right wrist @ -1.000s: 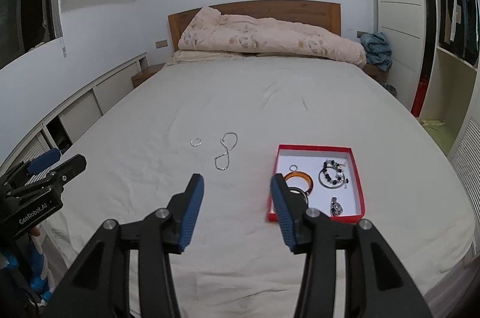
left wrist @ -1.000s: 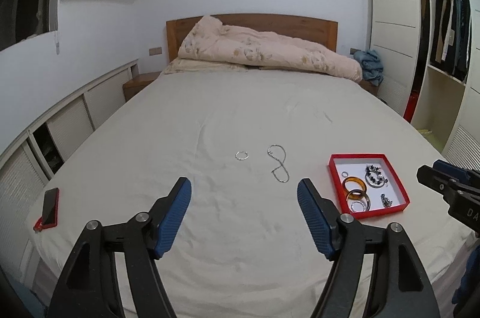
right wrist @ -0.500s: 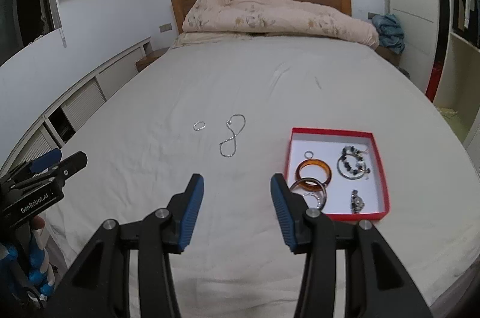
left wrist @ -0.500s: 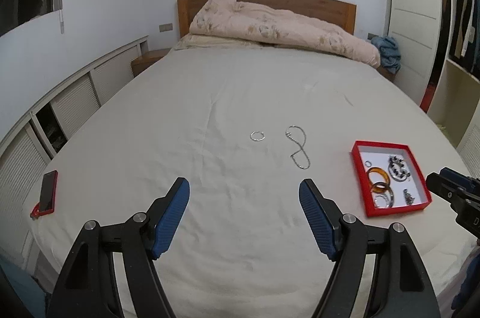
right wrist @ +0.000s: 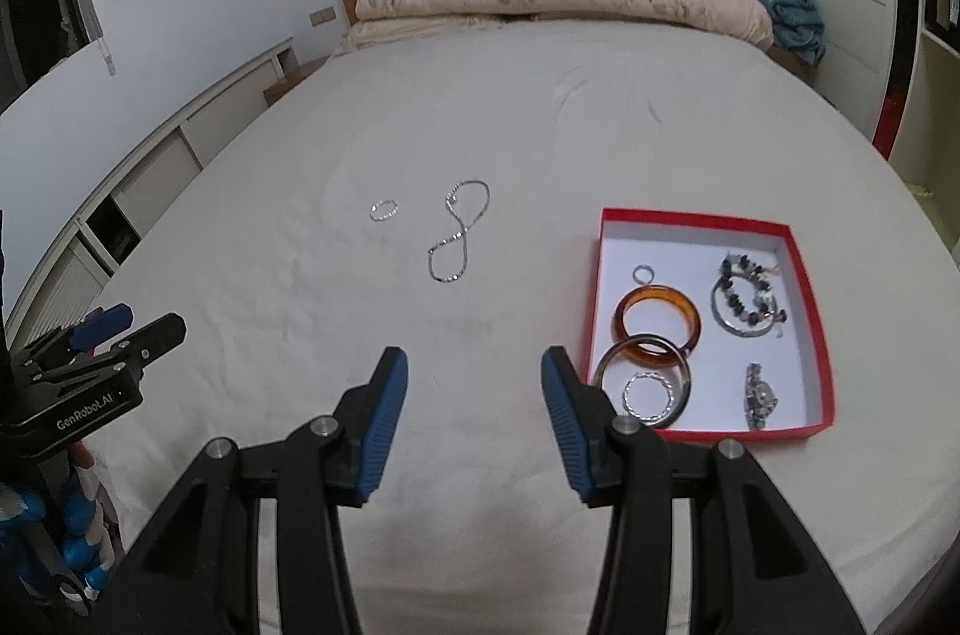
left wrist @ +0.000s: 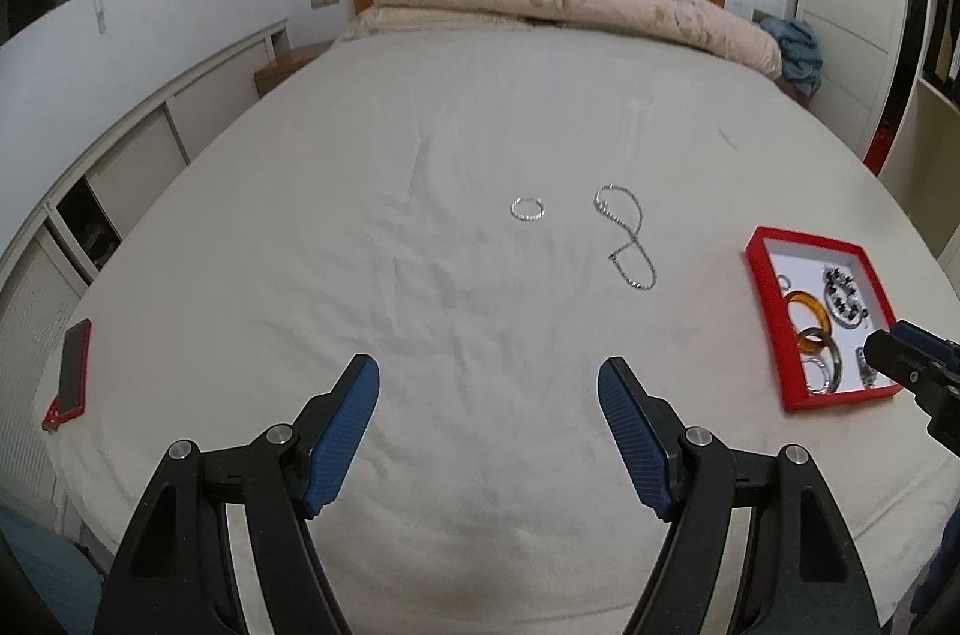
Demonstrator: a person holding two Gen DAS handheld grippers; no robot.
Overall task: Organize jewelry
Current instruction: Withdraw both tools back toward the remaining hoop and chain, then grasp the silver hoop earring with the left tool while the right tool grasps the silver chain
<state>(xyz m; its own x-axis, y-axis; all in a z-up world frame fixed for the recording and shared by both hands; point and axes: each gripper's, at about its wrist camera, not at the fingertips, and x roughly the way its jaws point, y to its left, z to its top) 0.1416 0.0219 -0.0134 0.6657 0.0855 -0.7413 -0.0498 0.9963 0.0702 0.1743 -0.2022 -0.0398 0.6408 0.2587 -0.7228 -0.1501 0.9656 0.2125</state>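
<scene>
Both hand-held grippers now sit lower and closer to the bed than a second ago. Left gripper [left wrist: 489, 395]: jaws wide apart, nothing between them. Right gripper [right wrist: 474, 389]: jaws parted more narrowly, also empty. On the cream bedsheet [left wrist: 420, 305], mid-bed, lie a small silver ring-shaped bracelet [left wrist: 528, 208] and a silver chain necklace [left wrist: 627, 235], apart. The red cardboard tray [right wrist: 807, 269] near the right edge holds an amber bangle [right wrist: 656, 318], beaded bracelet [right wrist: 747, 299] and wristwatch [right wrist: 761, 395].

red tray [left wrist: 761, 275] near corner hidden behind right gripper [left wrist: 900, 353], watch [right wrist: 759, 395] detail blurred, wardrobe [left wrist: 936, 35] cut off by edge
</scene>
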